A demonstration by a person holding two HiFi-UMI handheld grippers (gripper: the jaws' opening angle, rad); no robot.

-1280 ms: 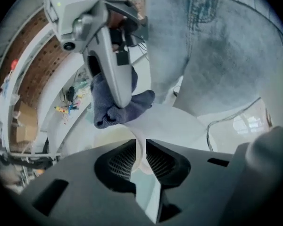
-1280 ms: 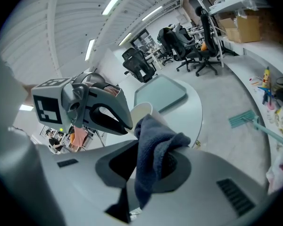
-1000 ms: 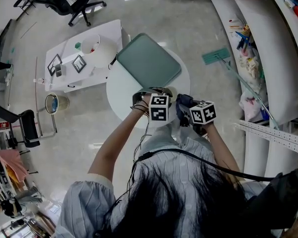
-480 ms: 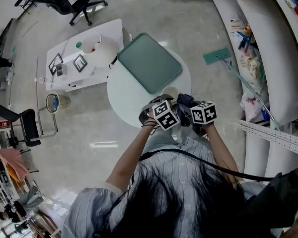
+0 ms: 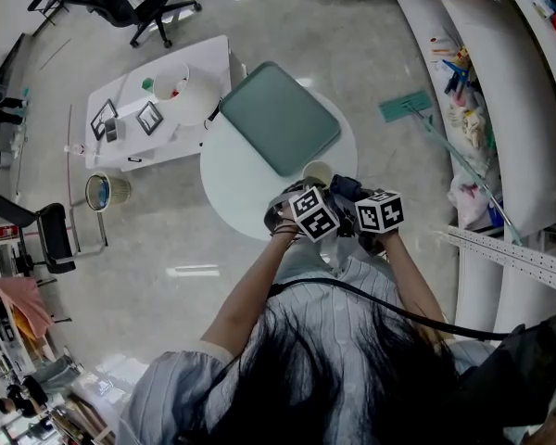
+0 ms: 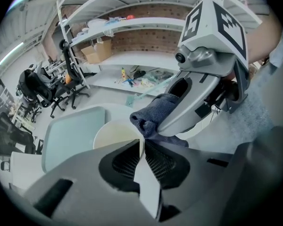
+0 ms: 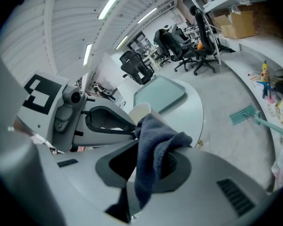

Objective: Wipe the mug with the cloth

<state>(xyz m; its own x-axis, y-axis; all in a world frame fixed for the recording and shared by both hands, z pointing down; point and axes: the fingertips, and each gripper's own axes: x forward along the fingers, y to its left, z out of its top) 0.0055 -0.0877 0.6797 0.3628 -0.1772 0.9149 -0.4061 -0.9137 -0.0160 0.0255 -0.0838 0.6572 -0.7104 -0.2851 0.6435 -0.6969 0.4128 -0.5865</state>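
Observation:
A cream mug [image 5: 317, 172] stands near the front edge of the round white table [image 5: 232, 179]. In the left gripper view the mug [image 6: 114, 134] is right at my left gripper [image 6: 141, 144]. Its jaws are closing, with the mug's wall pinched between the pads. My right gripper [image 7: 158, 147] is shut on a dark blue-grey cloth [image 7: 153, 145], which bulges out of the jaws and hangs below them. The cloth [image 6: 155, 114] sits just to the right of the mug's rim, close to it or touching. From above, both grippers crowd together behind the mug, with the cloth [image 5: 345, 187] between them.
A green tray [image 5: 278, 117] lies on the table beyond the mug. A low white side table [image 5: 157, 109] with small items stands to the left on the floor. White shelving [image 5: 500, 109] curves along the right. Office chairs [image 5: 130, 3] stand at the far side.
My left gripper has moved right and back toward the person, its marker cube turning. It now sits close beside the right gripper, and more of the mug shows.

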